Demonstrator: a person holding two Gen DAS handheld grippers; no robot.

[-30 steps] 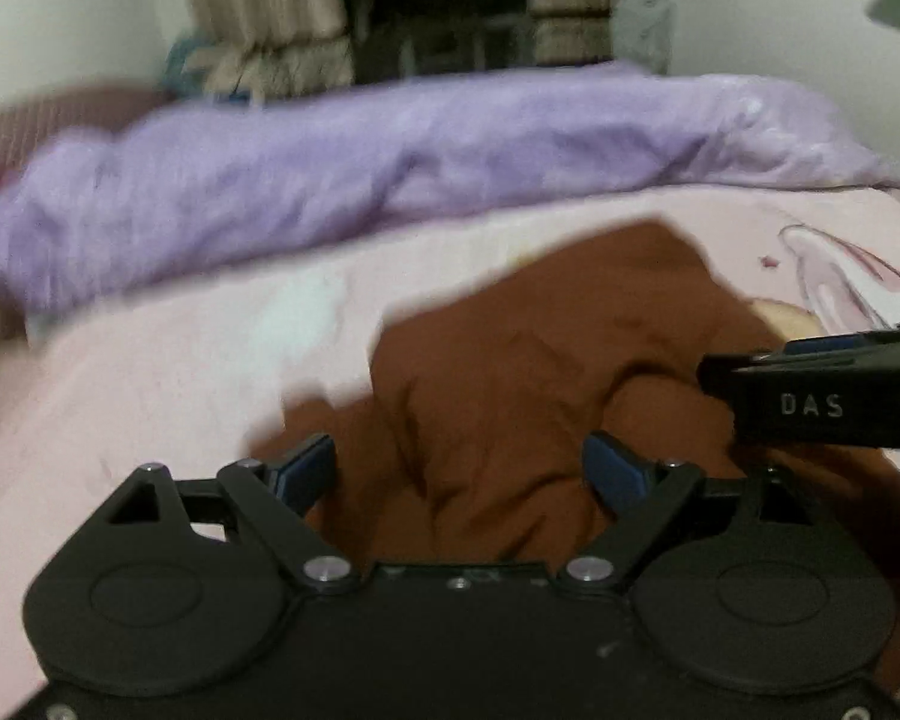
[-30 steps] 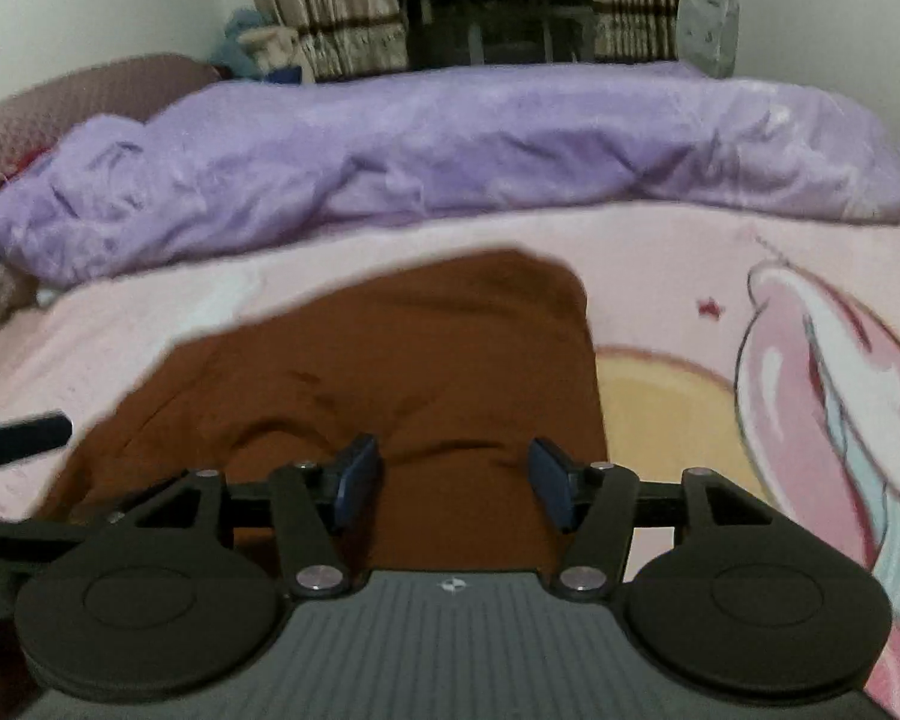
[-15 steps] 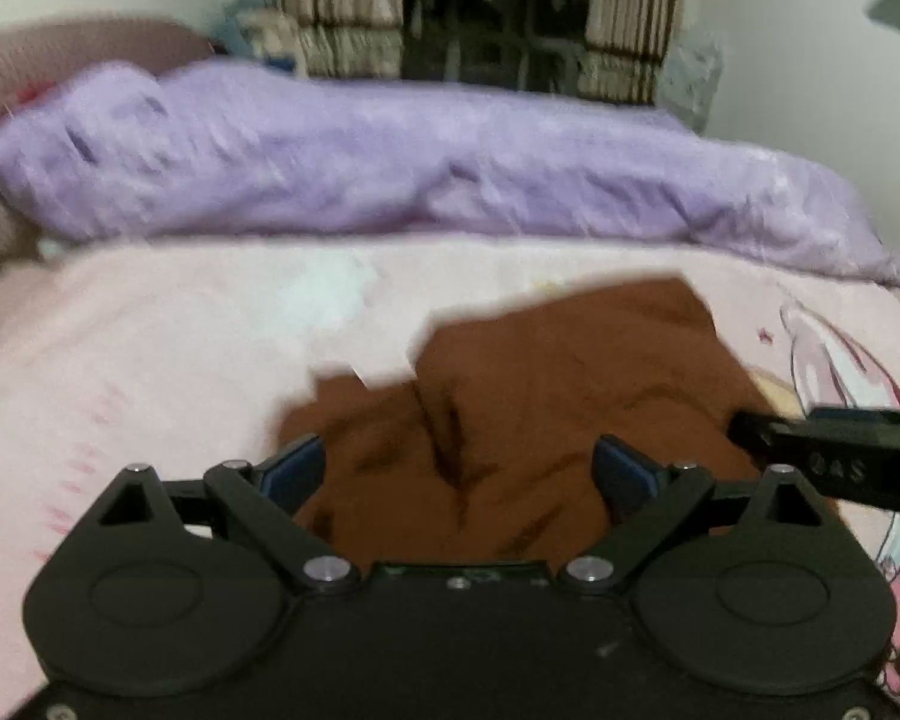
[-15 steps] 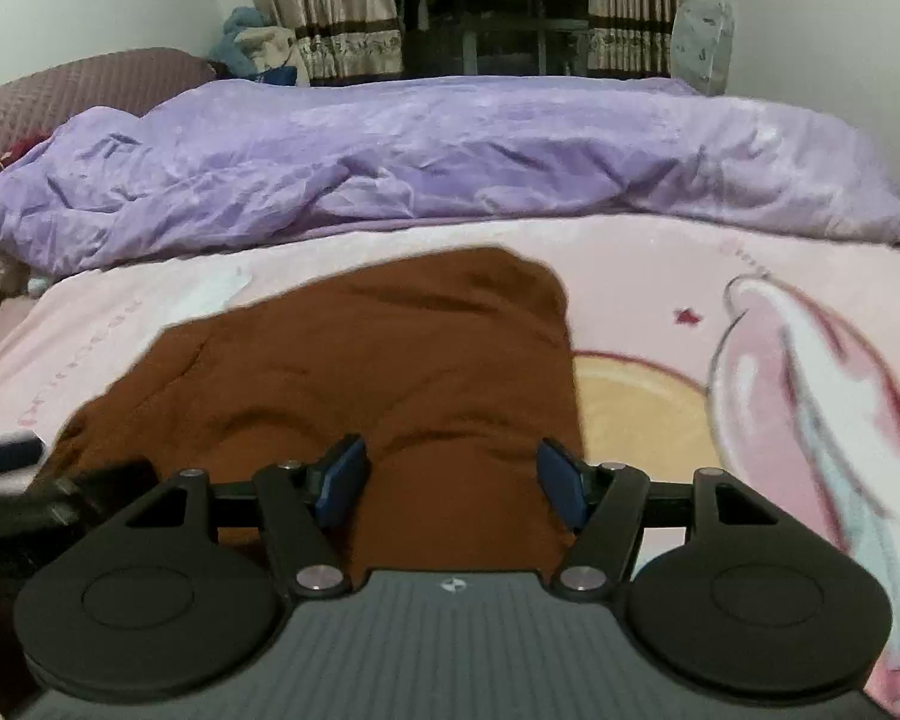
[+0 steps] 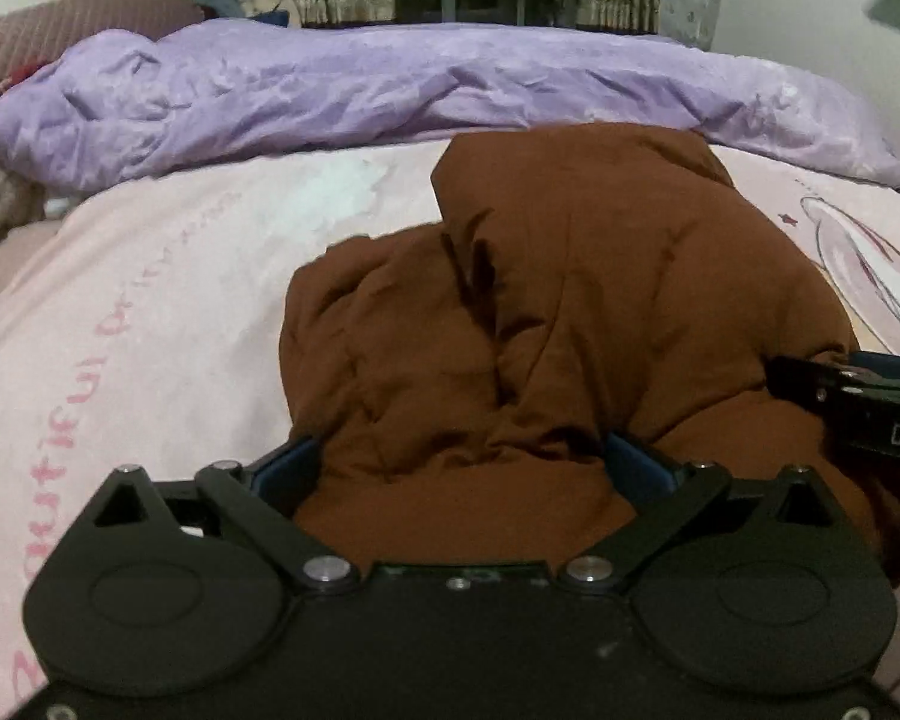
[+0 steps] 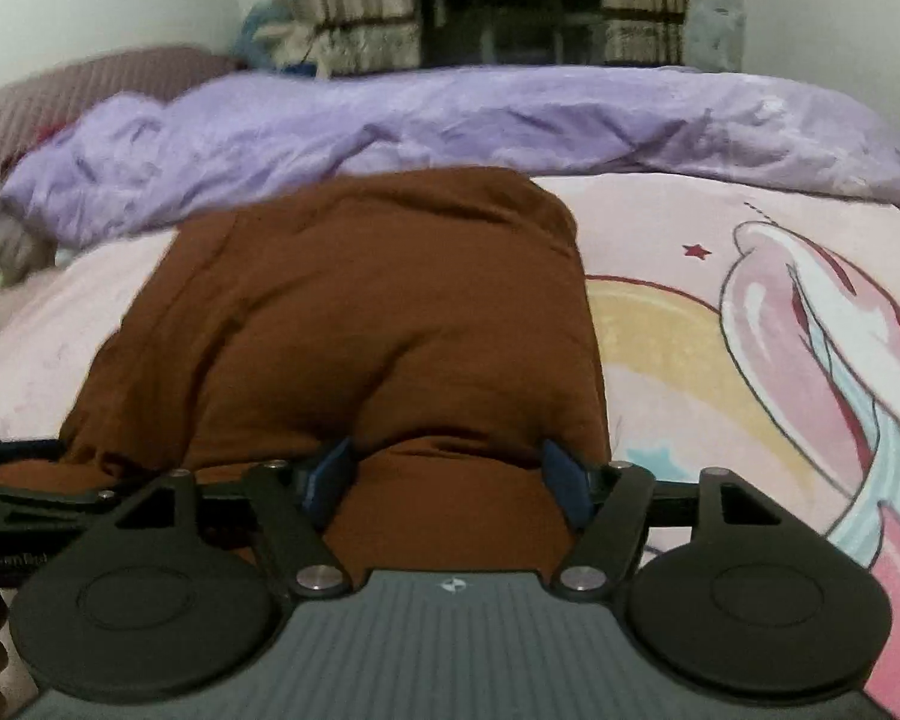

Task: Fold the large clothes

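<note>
A large brown garment lies bunched on a pink bed cover; it also shows in the right wrist view. My left gripper is open, its blue pads wide apart with the garment's near edge between them. My right gripper is open too, with brown cloth between its pads. The right gripper's body shows at the right edge of the left wrist view. The left gripper shows at the left edge of the right wrist view. Neither gripper visibly pinches the cloth.
A rumpled purple duvet runs along the far side of the bed. A brownish pillow lies at the far left. The pink cover carries a cartoon print on the right. Curtains and a dark window stand behind.
Both grippers have come lower and closer to the garment, which now fills more of both views. The garment's far part now stands up higher in a fold. Both jaws stay open.
</note>
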